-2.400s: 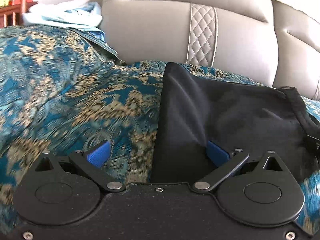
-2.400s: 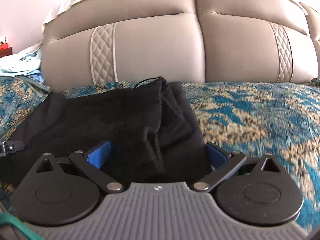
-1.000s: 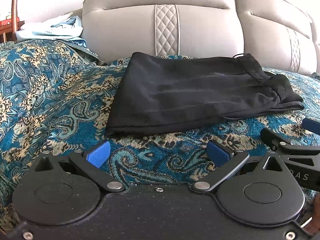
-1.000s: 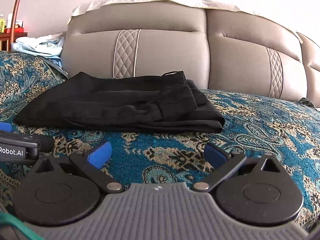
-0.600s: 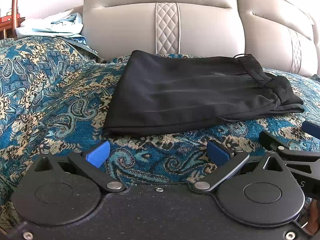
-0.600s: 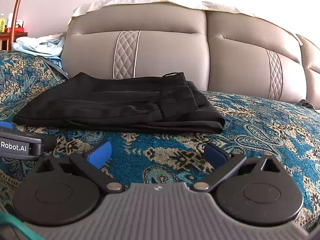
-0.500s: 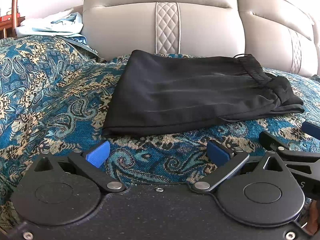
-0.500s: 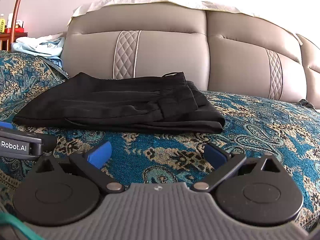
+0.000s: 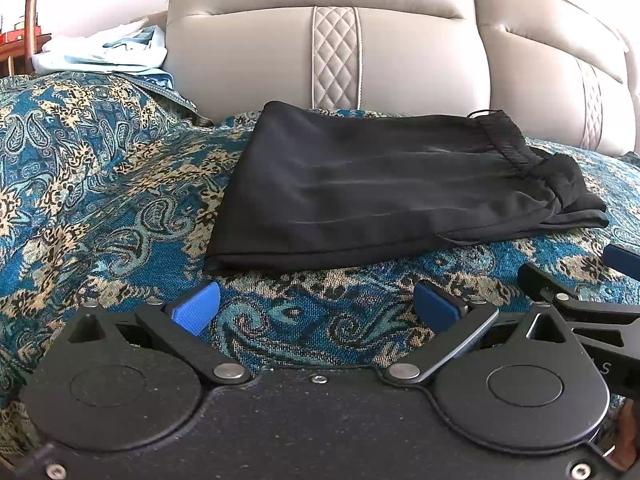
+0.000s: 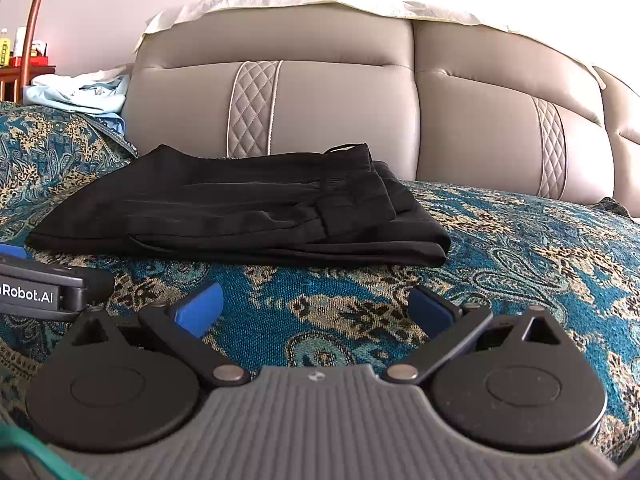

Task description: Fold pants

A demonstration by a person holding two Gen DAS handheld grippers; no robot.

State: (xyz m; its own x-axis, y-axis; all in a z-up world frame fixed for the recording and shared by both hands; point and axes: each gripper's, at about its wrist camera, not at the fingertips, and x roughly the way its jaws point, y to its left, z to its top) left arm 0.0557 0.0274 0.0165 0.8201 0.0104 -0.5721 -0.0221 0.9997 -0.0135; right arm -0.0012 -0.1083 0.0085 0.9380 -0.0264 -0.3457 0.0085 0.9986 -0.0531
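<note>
The black pants (image 9: 384, 196) lie folded into a flat rectangle on the blue paisley bedspread (image 9: 100, 208), waistband at the right end, close to the headboard. In the right wrist view the same pants (image 10: 248, 208) show stacked layers along the near edge. My left gripper (image 9: 316, 306) hangs open in front of the pants with only bedspread between its blue pads. My right gripper (image 10: 314, 310) is also open and holds nothing, a short way back from the pants. Each gripper shows at the edge of the other's view.
A padded grey headboard (image 9: 360, 52) rises right behind the pants. Pale blue and white clothes (image 9: 108, 50) lie heaped at the far left by the headboard. A wooden stand and a small table with bottles (image 10: 16, 52) stand at the far left.
Both grippers have let go of the pants and pulled back from them since 2.4 s ago. Over the last second they have barely moved. The pants lie still.
</note>
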